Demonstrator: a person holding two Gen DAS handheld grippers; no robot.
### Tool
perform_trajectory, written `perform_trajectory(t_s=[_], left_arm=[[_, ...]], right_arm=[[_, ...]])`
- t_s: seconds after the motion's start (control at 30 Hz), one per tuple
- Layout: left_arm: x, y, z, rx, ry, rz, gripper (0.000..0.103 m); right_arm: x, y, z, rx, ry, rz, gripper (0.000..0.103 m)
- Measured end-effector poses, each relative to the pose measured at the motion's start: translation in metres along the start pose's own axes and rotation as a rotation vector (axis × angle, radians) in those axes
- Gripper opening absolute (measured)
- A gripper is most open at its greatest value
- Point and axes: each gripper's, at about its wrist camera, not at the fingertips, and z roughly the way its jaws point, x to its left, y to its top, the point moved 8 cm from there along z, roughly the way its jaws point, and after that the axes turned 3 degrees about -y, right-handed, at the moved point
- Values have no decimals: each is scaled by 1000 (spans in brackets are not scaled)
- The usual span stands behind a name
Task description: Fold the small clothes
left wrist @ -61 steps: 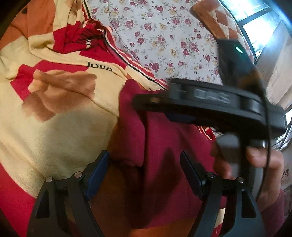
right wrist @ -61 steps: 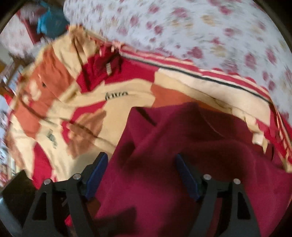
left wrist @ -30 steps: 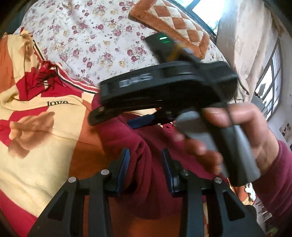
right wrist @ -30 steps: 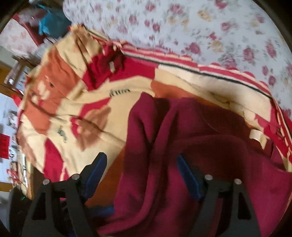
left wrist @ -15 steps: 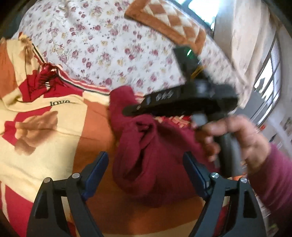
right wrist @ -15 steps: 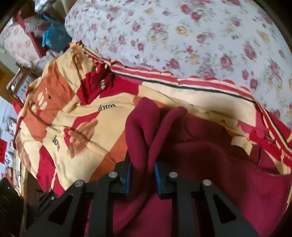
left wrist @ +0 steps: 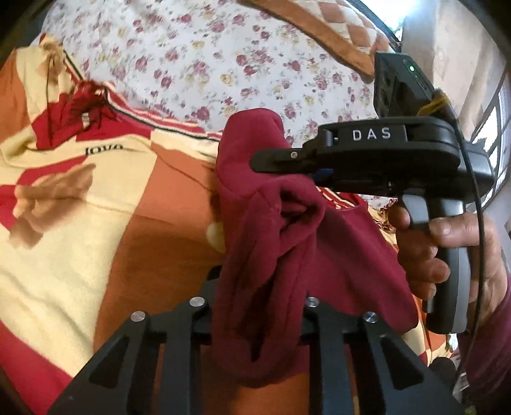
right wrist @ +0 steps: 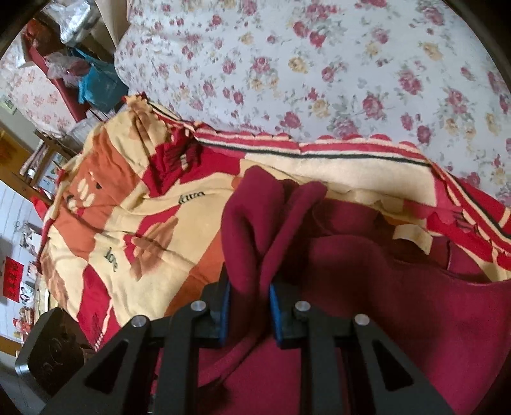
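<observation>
A dark red fleece garment (left wrist: 274, 223) hangs bunched above a cream, orange and red blanket (left wrist: 95, 207). My left gripper (left wrist: 258, 287) is shut on a lower bunch of it, and the cloth hides the pads. In the left wrist view the right gripper (left wrist: 265, 159) comes in from the right, held by a person's hand (left wrist: 447, 249), pinching an upper fold. The right wrist view shows my right gripper (right wrist: 249, 297) shut on a doubled fold of the garment (right wrist: 367, 287), blue pads pressing both sides. The rest of the garment lies spread to the right.
The blanket (right wrist: 127, 207) lies over a white floral bedsheet (right wrist: 319, 64) that fills the far side. A checked orange cushion (left wrist: 335, 28) sits at the back by a window (left wrist: 491, 134). Bags and clutter (right wrist: 89, 83) stand beyond the bed's far left corner.
My left jaws opened wide and then shut on the garment's lower bunch. My right jaws closed from wide open onto a fold and drew it up off the blanket.
</observation>
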Motion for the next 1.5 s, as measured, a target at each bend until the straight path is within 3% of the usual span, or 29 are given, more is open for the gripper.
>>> perform_trajectory(t_s=[0.13,0.37,0.6,0.8,1.03,1.13,1.2,1.27,1.33,1.4,1.5], left_arm=[[-25,5,-8,-2,-16,2,1],[-96,9,2,42,-34,91,0],[-174,-1,32,92,-46,246,0],[-209,-29,74,188,-70,290,0],[-218,-56,100,275,-78,276,0],[-218,-55,70,302,-142,293,15],[-212,-51,42,270,-151,321,17],[-199,-45,23,225,-111,356,17],[-174,-32,14,170,-11,375,17],[-152,-22,18,161,61,334,16],[-134,-20,28,162,90,270,16]], right_arm=[[-11,-1,-30,-37,20,6,20],[-54,-7,-92,-105,-7,37,19],[-127,-32,-134,-143,-54,134,18],[-182,-64,-148,-147,-74,226,17],[-236,-103,-108,-83,-83,384,20],[-240,-108,-119,-123,-44,438,30],[-239,-113,-136,-141,-122,421,41],[-225,-114,-156,-174,-152,366,41],[-205,-113,-171,-208,-122,325,41],[-174,-109,-178,-230,-84,251,48],[-137,-110,-168,-201,-68,149,50]])
